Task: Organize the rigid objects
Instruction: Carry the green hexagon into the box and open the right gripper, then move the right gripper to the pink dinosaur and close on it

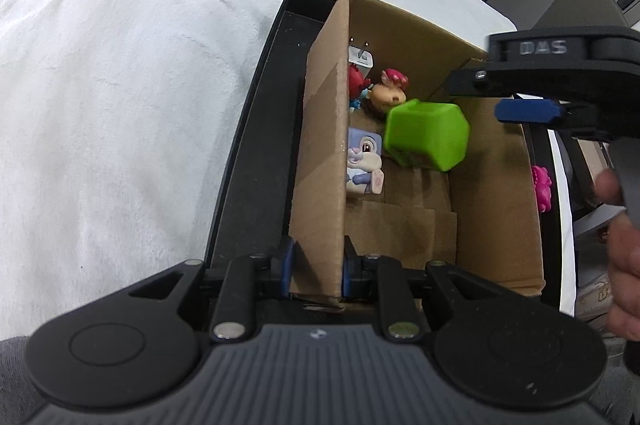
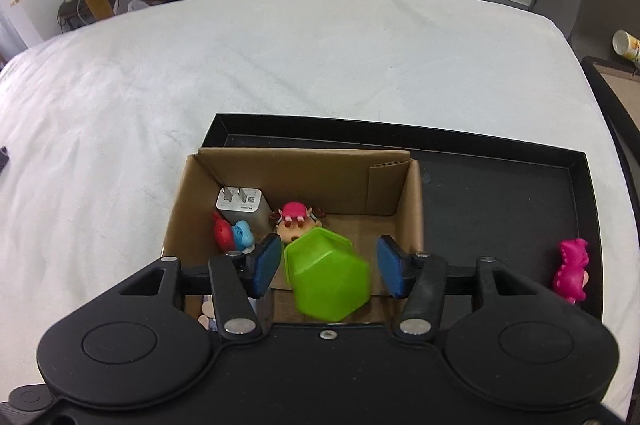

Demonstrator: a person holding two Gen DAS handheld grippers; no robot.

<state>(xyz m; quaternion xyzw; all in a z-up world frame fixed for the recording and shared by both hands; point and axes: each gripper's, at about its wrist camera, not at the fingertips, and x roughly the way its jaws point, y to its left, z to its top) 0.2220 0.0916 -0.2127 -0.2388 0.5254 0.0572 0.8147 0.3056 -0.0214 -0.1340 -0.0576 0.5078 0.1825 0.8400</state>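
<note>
Surface: white blanket point(image 2: 280, 65), black tray point(image 2: 520, 185).
Left gripper point(image 1: 316, 273): clenched on cardboard box point(image 1: 320, 145) wall.
Right gripper point(image 2: 328, 267): released; green cup point(image 2: 328, 277) between its pads, seemingly dropping.
Risk: cup could knock the figurines point(image 2: 296, 221) just ahead.

My left gripper point(image 1: 316, 275) is clamped on the cardboard box wall point(image 1: 322, 161); my right gripper point(image 2: 328, 267) hangs with fingers point(image 2: 267, 265) spread wide.

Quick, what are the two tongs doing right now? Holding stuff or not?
Left tongs: shut on the cardboard box wall.
Right tongs: open, holding nothing; the green cup sits blurred between the pads, not gripped.
</note>
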